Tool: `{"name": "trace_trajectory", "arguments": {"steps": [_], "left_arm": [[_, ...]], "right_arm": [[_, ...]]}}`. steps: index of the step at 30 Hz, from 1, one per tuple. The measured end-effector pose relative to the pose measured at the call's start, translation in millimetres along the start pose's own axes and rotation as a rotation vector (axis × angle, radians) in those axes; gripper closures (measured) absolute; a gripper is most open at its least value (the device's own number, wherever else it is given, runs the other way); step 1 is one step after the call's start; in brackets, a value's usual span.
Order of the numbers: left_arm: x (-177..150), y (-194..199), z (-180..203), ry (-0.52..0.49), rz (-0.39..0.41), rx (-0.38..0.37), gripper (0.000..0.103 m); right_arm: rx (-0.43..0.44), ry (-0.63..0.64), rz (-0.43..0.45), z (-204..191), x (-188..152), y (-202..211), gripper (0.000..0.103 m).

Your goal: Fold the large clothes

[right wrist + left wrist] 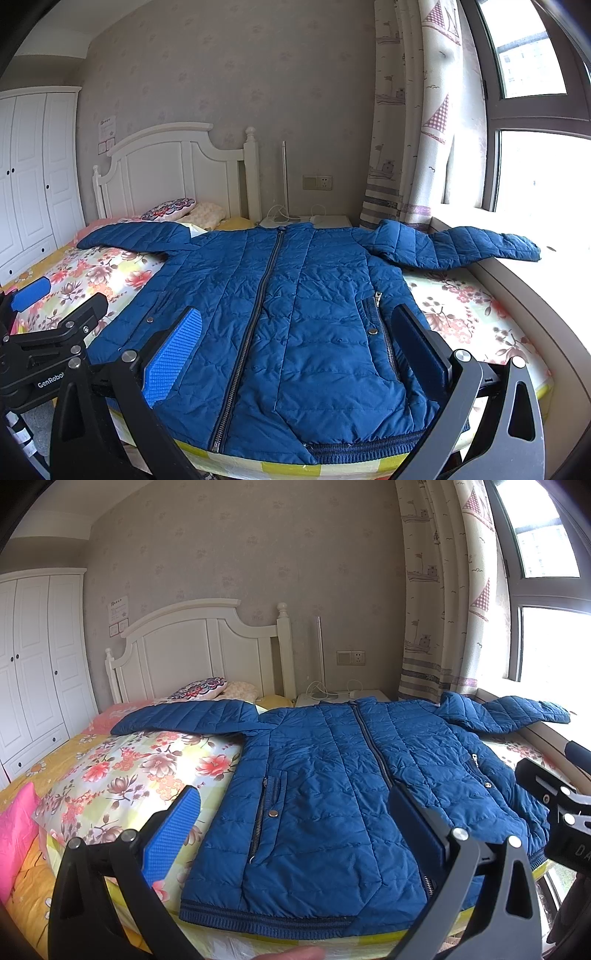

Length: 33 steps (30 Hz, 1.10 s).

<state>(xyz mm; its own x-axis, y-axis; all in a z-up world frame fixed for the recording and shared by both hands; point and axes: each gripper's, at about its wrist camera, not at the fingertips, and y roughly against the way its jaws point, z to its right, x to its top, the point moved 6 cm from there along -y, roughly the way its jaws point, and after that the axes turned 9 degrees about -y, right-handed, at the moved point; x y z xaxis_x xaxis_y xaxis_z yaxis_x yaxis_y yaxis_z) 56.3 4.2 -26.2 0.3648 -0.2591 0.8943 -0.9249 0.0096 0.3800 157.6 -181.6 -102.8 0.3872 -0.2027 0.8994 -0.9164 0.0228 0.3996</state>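
Note:
A blue quilted jacket [332, 775] lies flat and zipped on the bed, front up, hem toward me, both sleeves spread out; it also shows in the right wrist view [295, 306]. Its right sleeve [454, 243] rests on the window sill. My left gripper [295, 823] is open and empty, hovering over the jacket's lower left part. My right gripper [299, 343] is open and empty, hovering over the lower middle of the jacket. The left gripper also shows at the left edge of the right wrist view [55, 321].
The floral bedsheet [140, 764] covers the bed. Pillows [207, 688] lie by the white headboard [199, 646]. A nightstand [306, 220] with cables stands behind the jacket's collar. A white wardrobe [33, 664] is left; curtain [406, 129] and window sill [554, 266] are right.

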Motion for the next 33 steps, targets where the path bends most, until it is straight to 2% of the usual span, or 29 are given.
{"name": "trace_trajectory", "arguments": {"steps": [21,33], "left_arm": [[-4.7,-3.3,1.2,-0.009,-0.014,-0.002,0.002],[-8.2,-28.5,2.3,0.001,-0.083,-0.022,0.002]], "right_arm": [[0.0,-0.023,0.0,9.1,-0.6,-2.1,0.005],[-0.029,-0.023,-0.045,18.0,-9.1,-18.3,0.005]]}}
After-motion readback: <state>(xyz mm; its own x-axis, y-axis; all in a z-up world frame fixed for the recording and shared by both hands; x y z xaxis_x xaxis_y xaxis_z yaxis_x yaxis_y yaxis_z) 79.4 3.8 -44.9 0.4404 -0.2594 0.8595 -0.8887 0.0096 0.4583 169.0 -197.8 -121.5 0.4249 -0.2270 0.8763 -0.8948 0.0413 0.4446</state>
